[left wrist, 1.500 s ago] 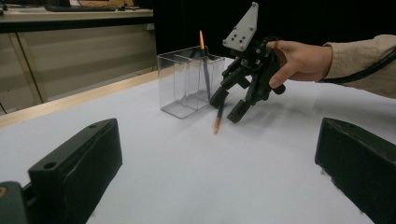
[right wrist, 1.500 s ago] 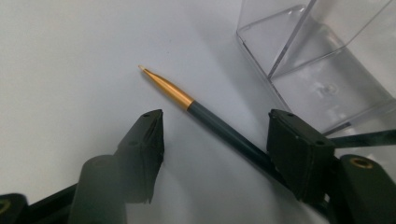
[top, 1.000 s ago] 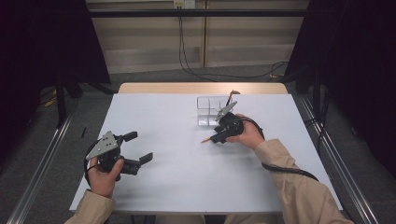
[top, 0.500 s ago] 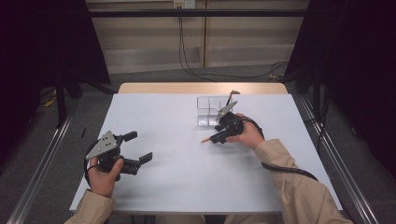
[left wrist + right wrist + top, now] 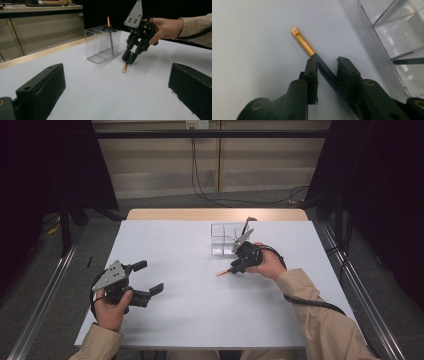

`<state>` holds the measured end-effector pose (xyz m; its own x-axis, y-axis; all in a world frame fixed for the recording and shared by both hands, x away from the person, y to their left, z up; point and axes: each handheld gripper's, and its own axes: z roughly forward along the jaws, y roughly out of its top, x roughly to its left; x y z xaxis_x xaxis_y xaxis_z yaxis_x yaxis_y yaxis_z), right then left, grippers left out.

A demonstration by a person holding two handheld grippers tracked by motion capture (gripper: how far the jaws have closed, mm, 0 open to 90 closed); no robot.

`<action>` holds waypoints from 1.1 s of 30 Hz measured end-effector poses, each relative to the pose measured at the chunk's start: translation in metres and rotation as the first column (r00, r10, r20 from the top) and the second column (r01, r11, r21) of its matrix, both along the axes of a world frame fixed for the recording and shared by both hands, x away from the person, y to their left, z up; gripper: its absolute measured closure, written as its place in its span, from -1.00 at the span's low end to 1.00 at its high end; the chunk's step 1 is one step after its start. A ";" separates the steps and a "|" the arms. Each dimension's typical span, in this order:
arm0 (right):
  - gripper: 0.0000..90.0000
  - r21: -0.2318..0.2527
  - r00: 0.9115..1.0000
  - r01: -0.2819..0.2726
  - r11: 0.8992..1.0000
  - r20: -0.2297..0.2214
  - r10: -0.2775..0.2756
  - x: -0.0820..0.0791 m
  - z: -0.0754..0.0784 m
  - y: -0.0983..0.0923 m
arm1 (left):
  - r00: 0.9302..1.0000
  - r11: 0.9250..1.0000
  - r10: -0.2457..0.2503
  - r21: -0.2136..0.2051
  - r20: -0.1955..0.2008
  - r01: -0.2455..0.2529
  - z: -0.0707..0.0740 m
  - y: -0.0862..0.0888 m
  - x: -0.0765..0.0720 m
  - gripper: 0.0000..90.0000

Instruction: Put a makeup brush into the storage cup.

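slim black-handled brush with gold ferrule (image 5: 303,42): flat on white desk (image 5: 200,320) right of centre, just before clear plastic compartment box (image 5: 224,239) near far edge | axis: diagonal, bristle tip toward near-left corner | right gripper (image 5: 327,72): jaws just closing, narrow gap, straddling handle, one pad touching | left gripper (image 5: 145,279): wide open, empty, near-left corner

The white table (image 5: 190,295) is evenly lit from above, while the surroundings to the left, right and far side are left in deep darkness. Only soft, faint shadows are cast. In the left gripper view, the near black jaws are rendered blurred and the clear box (image 5: 102,43) is shown fairly sharp, with pale reflections caught on its walls. In the right gripper view, the tabletop is greyed, a broad soft shadow is thrown beside the box, and the nearest jaw parts are softened.
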<state>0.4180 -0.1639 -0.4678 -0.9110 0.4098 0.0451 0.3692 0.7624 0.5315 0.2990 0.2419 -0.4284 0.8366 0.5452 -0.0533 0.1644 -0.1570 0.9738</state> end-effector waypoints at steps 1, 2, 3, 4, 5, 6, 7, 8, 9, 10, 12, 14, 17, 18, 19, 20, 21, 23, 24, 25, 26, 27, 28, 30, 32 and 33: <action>0.64 -0.006 1.000 -0.001 1.000 -0.005 0.001 -0.001 0.001 0.000 | 1.000 1.000 0.000 -0.001 0.000 0.000 0.000 0.000 0.000 -0.98; 0.70 -0.010 1.000 -0.005 1.000 -0.011 0.005 -0.002 0.001 0.000 | 1.000 1.000 0.001 -0.001 0.000 -0.001 0.000 0.000 0.000 -0.98; 0.76 -0.013 1.000 -0.004 1.000 -0.019 0.004 -0.002 0.001 -0.001 | 1.000 1.000 0.000 0.000 0.001 0.000 0.000 0.000 0.000 -0.98; 0.81 -0.016 1.000 -0.002 1.000 -0.029 0.002 -0.003 0.002 -0.001 | 1.000 1.000 0.000 0.000 0.001 0.000 0.000 0.000 0.000 -0.98; 0.85 -0.021 0.999 0.002 1.000 -0.036 -0.003 -0.004 0.002 -0.002 | 1.000 1.000 0.000 0.000 0.002 0.000 0.000 0.000 0.000 -0.98; 0.85 -0.021 0.999 0.004 1.000 -0.042 -0.005 -0.004 0.003 -0.002 | 1.000 1.000 -0.003 0.001 0.002 0.003 0.000 0.000 0.000 -0.98; 0.85 -0.023 0.999 -0.002 1.000 -0.043 0.001 -0.005 0.003 -0.003 | 1.000 1.000 -0.003 0.001 0.002 0.003 0.000 -0.001 0.000 -0.98; 0.86 -0.028 0.999 0.003 1.000 -0.050 -0.005 -0.006 0.003 -0.003 | 1.000 1.000 -0.002 0.002 0.001 0.002 0.000 -0.001 0.000 -0.98; 0.86 -0.031 0.999 0.002 1.000 -0.052 -0.004 -0.007 0.004 -0.004 | 1.000 1.000 -0.002 0.001 0.001 0.002 0.000 -0.001 0.000 -0.98; 0.86 -0.039 0.999 0.001 0.999 -0.054 -0.003 -0.008 0.004 -0.004 | 1.000 1.000 -0.003 0.000 0.001 0.003 0.000 -0.001 0.000 -0.98; 0.85 -0.055 0.998 0.005 0.998 -0.059 -0.008 -0.010 0.005 -0.005 | 1.000 1.000 -0.003 0.004 0.003 0.003 0.000 -0.002 0.000 -0.98; 0.85 -0.070 0.998 0.006 0.998 -0.060 -0.010 -0.011 0.006 -0.006 | 1.000 1.000 -0.006 0.006 0.005 0.006 0.001 -0.002 0.000 -0.98; 0.83 -0.081 0.998 0.009 0.997 -0.067 -0.015 -0.013 0.007 -0.008 | 1.000 1.000 -0.009 0.005 0.007 0.009 0.001 -0.003 0.000 -0.98; 0.82 -0.086 0.997 0.014 0.996 -0.072 -0.021 -0.013 0.007 -0.008 | 1.000 1.000 -0.010 0.004 0.005 0.010 0.001 -0.003 0.000 -0.98; 0.80 -0.092 0.997 0.017 0.996 -0.076 -0.024 -0.013 0.008 -0.009 | 1.000 1.000 -0.008 0.003 0.004 0.008 0.001 -0.003 0.000 -0.98; 0.79 -0.099 0.997 0.021 0.995 -0.074 -0.028 -0.013 0.008 -0.009 | 1.000 1.000 -0.007 0.003 0.003 0.007 0.000 -0.003 0.000 -0.98; 0.79 -0.102 0.996 0.025 0.994 -0.078 -0.033 -0.014 0.008 -0.009 | 1.000 1.000 -0.008 0.003 0.001 0.008 0.000 -0.003 0.000 -0.98; 0.79 -0.103 0.996 0.030 0.994 -0.081 -0.038 -0.013 0.008 -0.009 | 1.000 1.000 -0.008 0.001 0.000 0.008 0.000 -0.003 0.000 -0.98; 0.79 -0.110 0.996 0.024 0.994 -0.083 -0.034 -0.013 0.009 -0.009 | 1.000 1.000 -0.008 0.001 0.000 0.008 0.000 -0.003 0.000 -0.98; 0.79 -0.117 0.995 0.029 0.993 -0.087 -0.040 -0.013 0.009 -0.007 | 1.000 1.000 -0.007 0.001 0.000 0.007 0.000 -0.003 0.000 -0.98; 0.78 -0.126 0.995 0.033 0.992 -0.091 -0.044 -0.013 0.009 -0.006 | 1.000 1.000 -0.008 0.000 -0.001 0.008 0.000 -0.003 0.000 -0.98; 0.78 -0.136 0.995 0.027 0.990 -0.088 -0.040 -0.012 0.010 -0.005 | 1.000 1.000 -0.008 0.001 0.000 0.008 0.000 -0.003 0.000 -0.98; 0.78 -0.147 0.996 0.017 0.989 -0.085 -0.030 -0.012 0.010 -0.004 | 1.000 1.000 -0.008 0.002 0.000 0.008 0.000 -0.003 0.000 -0.98; 0.76 -0.159 0.994 0.027 0.987 -0.100 -0.043 -0.012 0.011 -0.002 | 1.000 1.000 -0.008 0.002 0.000 0.008 -0.001 -0.002 0.001 -0.98; 0.75 -0.172 0.995 0.008 0.985 -0.099 -0.025 -0.011 0.012 -0.002 | 1.000 1.000 -0.007 0.002 -0.002 0.007 -0.001 -0.002 0.001 -0.98; 0.75 -0.174 0.994 0.008 0.985 -0.103 -0.026 -0.011 0.012 -0.001 | 1.000 1.000 -0.008 0.000 -0.003 0.008 -0.001 -0.002 0.001 -0.98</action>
